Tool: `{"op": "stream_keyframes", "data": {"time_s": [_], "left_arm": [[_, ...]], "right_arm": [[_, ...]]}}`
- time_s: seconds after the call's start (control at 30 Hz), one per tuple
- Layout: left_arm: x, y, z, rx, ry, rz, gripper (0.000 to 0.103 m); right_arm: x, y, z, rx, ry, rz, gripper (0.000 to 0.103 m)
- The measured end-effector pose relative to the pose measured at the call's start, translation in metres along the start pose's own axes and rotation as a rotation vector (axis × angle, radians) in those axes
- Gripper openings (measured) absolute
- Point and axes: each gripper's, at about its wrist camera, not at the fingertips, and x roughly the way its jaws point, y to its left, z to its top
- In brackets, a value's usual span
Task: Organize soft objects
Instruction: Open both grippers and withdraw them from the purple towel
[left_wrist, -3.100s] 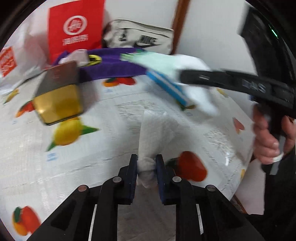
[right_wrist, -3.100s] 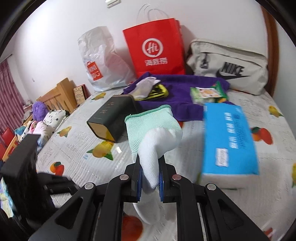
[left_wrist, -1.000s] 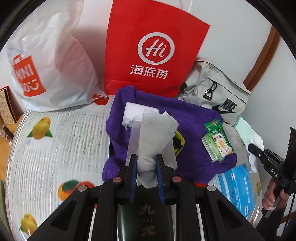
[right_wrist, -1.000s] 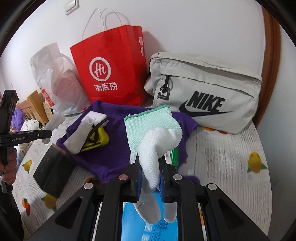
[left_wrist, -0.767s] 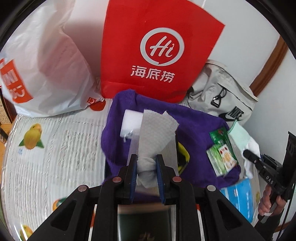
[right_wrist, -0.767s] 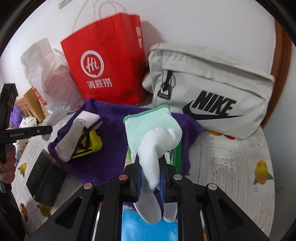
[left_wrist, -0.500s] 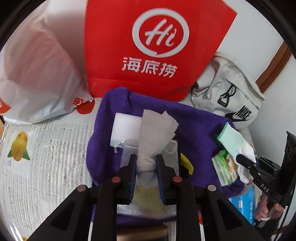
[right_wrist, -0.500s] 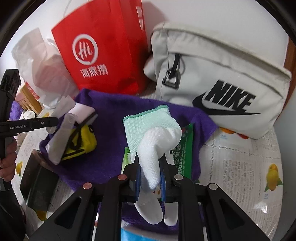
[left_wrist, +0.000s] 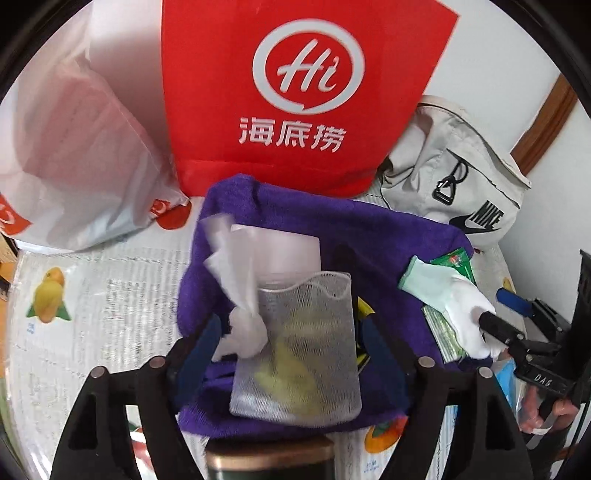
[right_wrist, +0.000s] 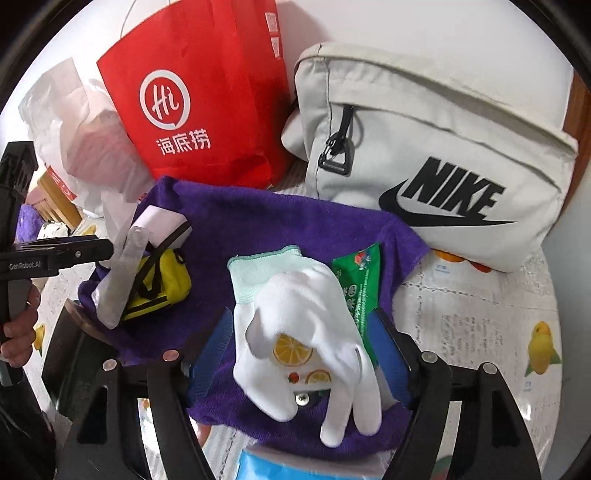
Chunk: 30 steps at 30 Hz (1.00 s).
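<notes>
A purple towel lies spread on the fruit-print cover. In the left wrist view my left gripper is over it, jaws opening wide. The twisted white paper tissue is between them, loose and blurred, tipping left over a mesh pouch. In the right wrist view my right gripper is also opening. The white glove with a green cuff lies slack between its blue pads, on the towel and a green packet.
A red paper bag, a white plastic bag and a grey sports bag stand behind the towel. A yellow pouch and a white block lie on it. A dark tin and a blue box sit just before it.
Both grippers moved in over the purple towel and then opened. The tissue and the glove have slipped out of the pads and dropped onto the towel.
</notes>
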Motion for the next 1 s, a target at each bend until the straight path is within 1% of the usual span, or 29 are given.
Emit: {"op": "stream_keyframes", "data": {"time_s": [0.1,0.17,0.27,0.4,0.47,0.53,0.57,0.6,0.67,0.7,0.77,0.87,1.0], "left_arm": [[-0.019,0.0,-0.007,0.011,-0.029,0.018,0.081],[-0.031,0.002,-0.013,0.009,-0.04,0.017,0.082],[-0.051,0.006,-0.026,0.007,-0.057,0.026,0.082],[-0.082,0.007,-0.05,0.009,-0.081,0.025,0.082],[-0.099,0.003,-0.064,0.01,-0.097,0.03,0.082],[-0.113,-0.002,-0.076,0.014,-0.106,0.025,0.083],[-0.121,-0.006,-0.084,0.019,-0.113,0.019,0.084],[-0.127,-0.01,-0.09,0.024,-0.118,0.019,0.089],[-0.138,-0.016,-0.102,0.035,-0.137,0.023,0.093],[-0.147,-0.021,-0.111,0.041,-0.151,0.027,0.094],[-0.16,-0.027,-0.124,0.05,-0.165,0.037,0.098],[-0.179,-0.04,-0.144,0.071,-0.196,0.046,0.101],[-0.203,-0.061,-0.176,0.111,-0.239,0.098,0.103]], "right_arm": [[-0.015,0.001,-0.003,0.007,-0.017,-0.014,0.076],[-0.029,0.002,-0.007,0.018,-0.031,-0.021,0.08],[-0.049,0.005,-0.014,0.031,-0.045,-0.031,0.081],[-0.079,0.013,-0.03,0.049,-0.08,-0.036,0.081],[-0.096,0.019,-0.039,0.059,-0.096,-0.045,0.085],[-0.111,0.024,-0.049,0.068,-0.106,-0.055,0.087],[-0.119,0.028,-0.055,0.071,-0.112,-0.057,0.087],[-0.127,0.032,-0.061,0.073,-0.117,-0.057,0.087],[-0.141,0.038,-0.073,0.077,-0.128,-0.055,0.088],[-0.149,0.042,-0.08,0.079,-0.134,-0.057,0.09],[-0.163,0.049,-0.092,0.08,-0.145,-0.073,0.097],[-0.188,0.06,-0.112,0.082,-0.182,-0.109,0.101],[-0.216,0.07,-0.137,0.087,-0.216,-0.127,0.103]]}}
